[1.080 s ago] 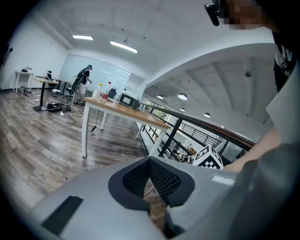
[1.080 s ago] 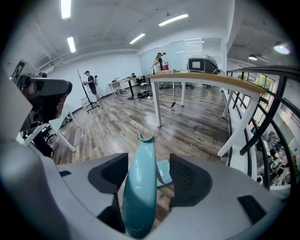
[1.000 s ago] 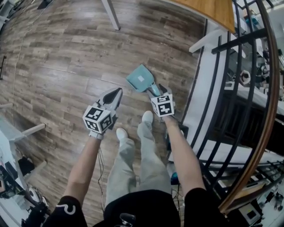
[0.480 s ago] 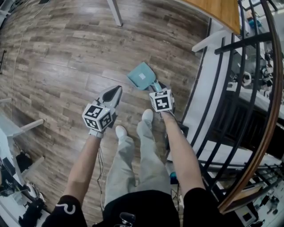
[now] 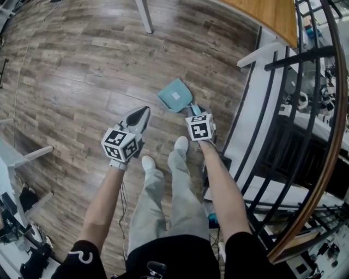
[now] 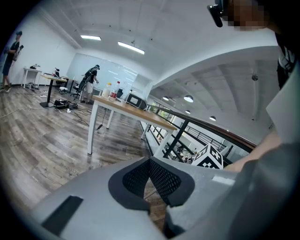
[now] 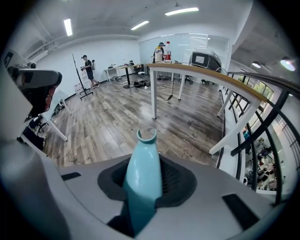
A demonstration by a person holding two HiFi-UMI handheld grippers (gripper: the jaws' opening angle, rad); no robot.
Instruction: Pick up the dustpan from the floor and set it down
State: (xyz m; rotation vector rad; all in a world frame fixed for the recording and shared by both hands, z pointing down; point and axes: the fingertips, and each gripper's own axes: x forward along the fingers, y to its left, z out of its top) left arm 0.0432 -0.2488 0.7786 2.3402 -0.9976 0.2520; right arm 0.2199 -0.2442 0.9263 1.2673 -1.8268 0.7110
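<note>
A teal dustpan [image 5: 175,96] lies on the wooden floor in front of the person's feet, handle toward them. My right gripper [image 5: 193,112] points steeply down at that handle. In the right gripper view the teal handle [image 7: 143,164] runs up between the two dark pads. The jaws of my right gripper [image 7: 144,185] are closing, and the pads touch the handle on both sides. My left gripper [image 5: 140,114] hovers to the left of the dustpan, apart from it. In the left gripper view the pads of my left gripper [image 6: 149,164] meet with nothing between them.
A white table leg [image 5: 144,16] stands beyond the dustpan, with a wooden tabletop [image 5: 270,13] at the upper right. A black railing [image 5: 305,109] runs along the right side. The person's shoes [image 5: 181,144] are just behind the grippers. People stand far off in the room.
The right gripper's jaws have narrowed around the dustpan handle. The dustpan has stayed on the floor, and the left gripper has barely shifted.
</note>
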